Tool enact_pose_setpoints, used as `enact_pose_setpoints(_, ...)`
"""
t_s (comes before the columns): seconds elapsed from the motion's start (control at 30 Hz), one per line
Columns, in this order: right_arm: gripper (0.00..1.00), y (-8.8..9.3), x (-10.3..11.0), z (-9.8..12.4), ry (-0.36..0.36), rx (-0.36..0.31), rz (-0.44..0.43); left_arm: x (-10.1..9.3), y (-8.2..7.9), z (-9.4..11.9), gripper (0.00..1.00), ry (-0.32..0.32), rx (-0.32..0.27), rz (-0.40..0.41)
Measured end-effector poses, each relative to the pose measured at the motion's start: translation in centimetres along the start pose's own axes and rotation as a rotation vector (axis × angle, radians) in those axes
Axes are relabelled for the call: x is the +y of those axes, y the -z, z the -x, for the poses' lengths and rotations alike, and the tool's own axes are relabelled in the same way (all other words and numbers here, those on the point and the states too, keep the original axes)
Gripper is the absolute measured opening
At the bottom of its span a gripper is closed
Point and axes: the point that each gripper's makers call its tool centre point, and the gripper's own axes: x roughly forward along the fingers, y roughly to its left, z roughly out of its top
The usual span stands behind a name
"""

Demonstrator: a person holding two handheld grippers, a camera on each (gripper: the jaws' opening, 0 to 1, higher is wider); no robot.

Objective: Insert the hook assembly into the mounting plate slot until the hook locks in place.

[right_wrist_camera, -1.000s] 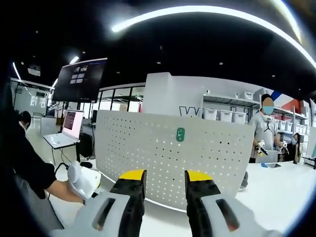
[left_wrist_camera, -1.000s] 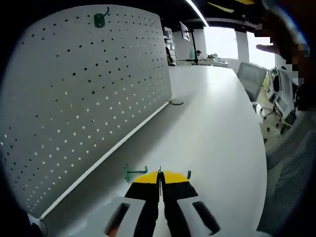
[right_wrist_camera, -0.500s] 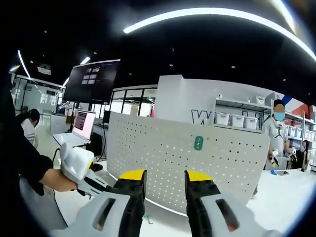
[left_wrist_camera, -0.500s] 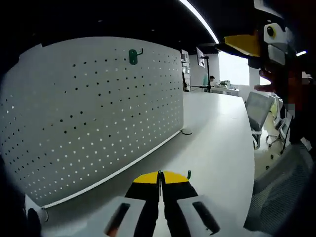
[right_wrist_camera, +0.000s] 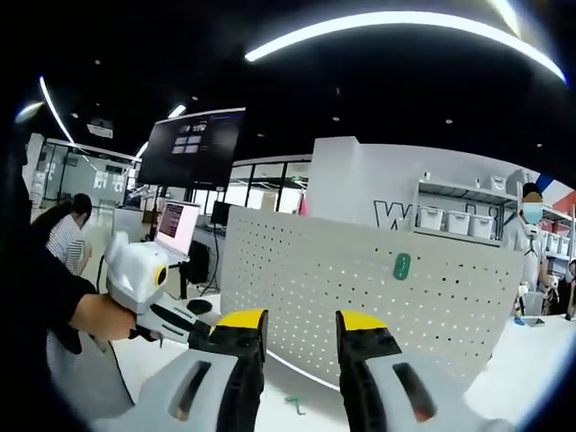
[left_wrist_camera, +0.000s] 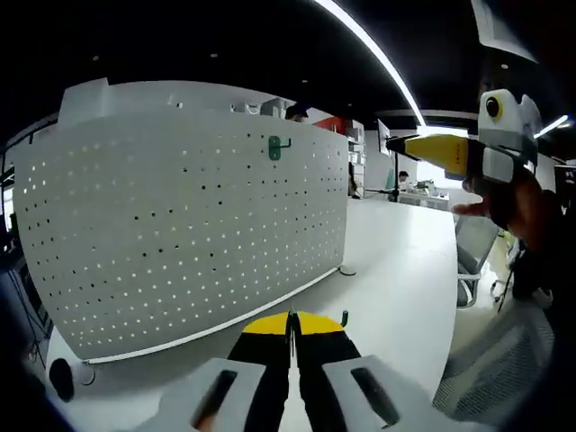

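The white pegboard mounting plate (left_wrist_camera: 180, 225) stands upright on the table, with one green hook (left_wrist_camera: 278, 147) hanging near its top edge. My left gripper (left_wrist_camera: 290, 322) is shut on another green hook, whose end (left_wrist_camera: 344, 317) pokes out right of the yellow tips. My right gripper (left_wrist_camera: 439, 150) hangs in the air at the upper right, held by a hand. In the right gripper view the plate (right_wrist_camera: 360, 297) and its mounted hook (right_wrist_camera: 401, 265) lie ahead. My right gripper (right_wrist_camera: 299, 326) is open and holds nothing. My left gripper (right_wrist_camera: 144, 279) shows at left, its tips hidden.
The white table (left_wrist_camera: 405, 288) runs along the plate's foot. A small green piece (right_wrist_camera: 295, 403) shows low between the right jaws. An office chair (left_wrist_camera: 468, 261) stands beyond the table edge. A laptop (right_wrist_camera: 177, 225), shelves and people are in the background.
Both views have swung: the left camera tilted up and now faces the plate more level. My right gripper has come into the left gripper view. The left gripper stays shut on its hook.
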Motion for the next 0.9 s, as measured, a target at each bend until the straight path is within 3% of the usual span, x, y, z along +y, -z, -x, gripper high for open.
enact_pose_setpoints(0.9,0.26,1.8,2.3,0.5,-0.046,0.040,-0.027,-0.3,-2.7,1.7,0.01,0.002,-0.094,0.059)
